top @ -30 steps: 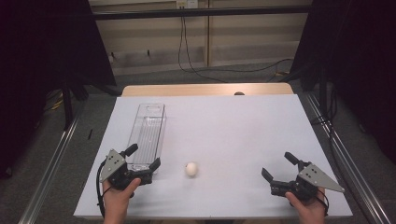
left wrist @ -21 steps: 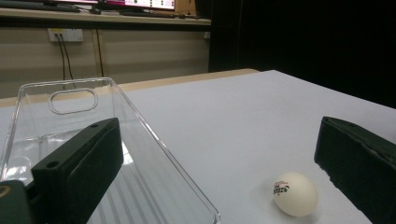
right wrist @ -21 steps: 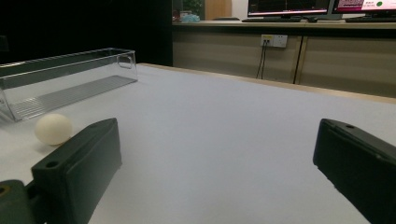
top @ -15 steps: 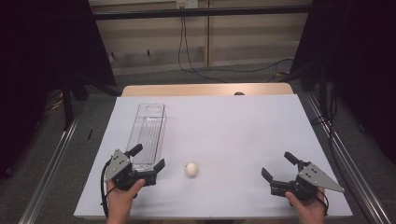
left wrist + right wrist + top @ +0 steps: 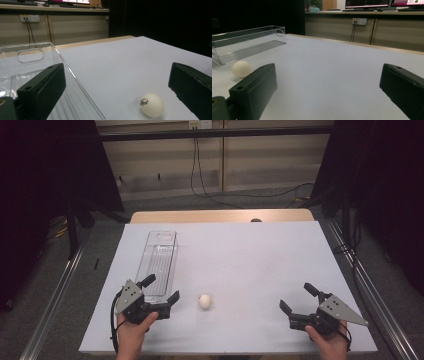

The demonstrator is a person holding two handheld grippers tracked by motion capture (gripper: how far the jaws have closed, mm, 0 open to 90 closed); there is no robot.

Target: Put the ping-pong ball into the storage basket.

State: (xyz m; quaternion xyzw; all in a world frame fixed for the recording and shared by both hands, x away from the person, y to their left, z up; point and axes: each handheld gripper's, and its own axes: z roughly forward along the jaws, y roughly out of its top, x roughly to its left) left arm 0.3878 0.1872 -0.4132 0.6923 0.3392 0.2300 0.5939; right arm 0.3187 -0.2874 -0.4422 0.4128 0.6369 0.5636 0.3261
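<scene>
In the high view a white table (image 5: 240, 255) fills the middle of the frame, and a small white ball (image 5: 204, 301) lies on it in the lower centre, a little left of the middle. The left gripper (image 5: 161, 289) sits in the lower left, held by a hand (image 5: 132, 332) that comes in from the bottom edge; its jaws are spread wide with nothing between them, one reaching over the near end of a clear plastic tray (image 5: 158, 262) and the other pointing toward the ball, just short of it. The tray is long and narrow, running from the lower left up toward the centre left of the frame, with a handle cut-out at its far end. In the left gripper view the ball (image 5: 152, 105) rests at the lower right, near the inner side of the right-hand jaw but apart from it, with small printing on its face, while the tray (image 5: 37, 65) takes up the left side behind the other jaw. The right gripper (image 5: 296, 299) is in the lower right of the high view, well apart from the ball, its jaws also wide apart and empty. In the right gripper view the ball (image 5: 241, 69) lies at the left edge, just in front of the tray (image 5: 249, 41).
</scene>
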